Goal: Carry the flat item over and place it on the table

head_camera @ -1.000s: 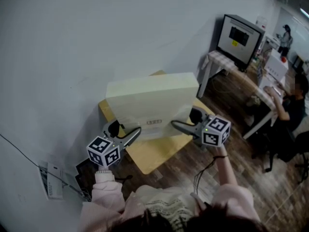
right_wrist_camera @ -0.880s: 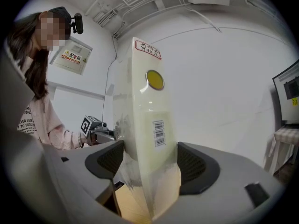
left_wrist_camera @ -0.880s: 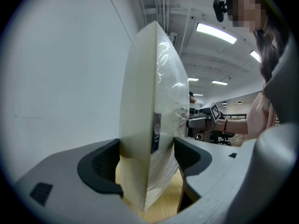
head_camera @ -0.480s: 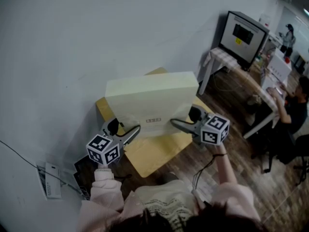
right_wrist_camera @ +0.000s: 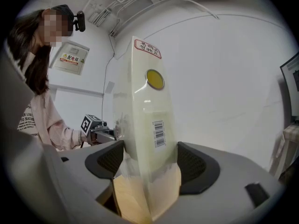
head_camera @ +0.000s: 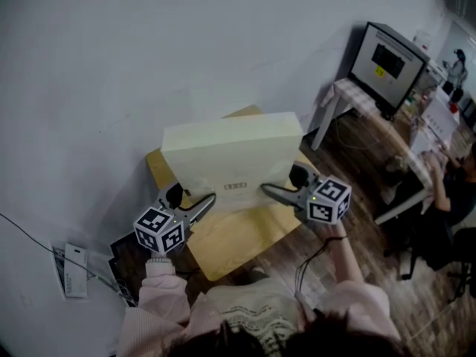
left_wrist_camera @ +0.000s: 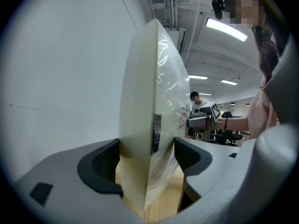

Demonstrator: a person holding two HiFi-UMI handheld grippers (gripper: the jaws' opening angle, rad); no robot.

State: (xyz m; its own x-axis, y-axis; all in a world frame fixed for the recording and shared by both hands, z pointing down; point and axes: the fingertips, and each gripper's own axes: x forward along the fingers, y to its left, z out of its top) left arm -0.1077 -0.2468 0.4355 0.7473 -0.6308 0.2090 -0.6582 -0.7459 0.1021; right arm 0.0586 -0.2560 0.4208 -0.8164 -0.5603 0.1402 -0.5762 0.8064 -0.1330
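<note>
- Head view: flat box stands upright on one long edge over the far half of the small wooden table, broad face towards the person, close to the white wall.
- Left gripper pinches the box's lower left corner. In the left gripper view, both dark ribbed pads press the two broad faces.
- Right gripper pinches the lower right corner in the same way, jaws pressed onto the box across its thin dimension.
- Key relation: the long axis runs left to right between the two grippers, each at one end, so neither is nearer. Tabletop lies directly beneath the lower edge. Whether that edge touches the wood, I cannot tell.
- Judgement: to lie flat, the box must tip about its lower edge, and both grippers need to turn together.
- Materials: pale cream box, rigid and thin, sealed in glossy clear film that wrinkles near the pads. The right end carries a barcode, a yellow round sticker and a red-bordered label.
- Table: light wood grain, matt. Film likely slippery under the pads.
</note>
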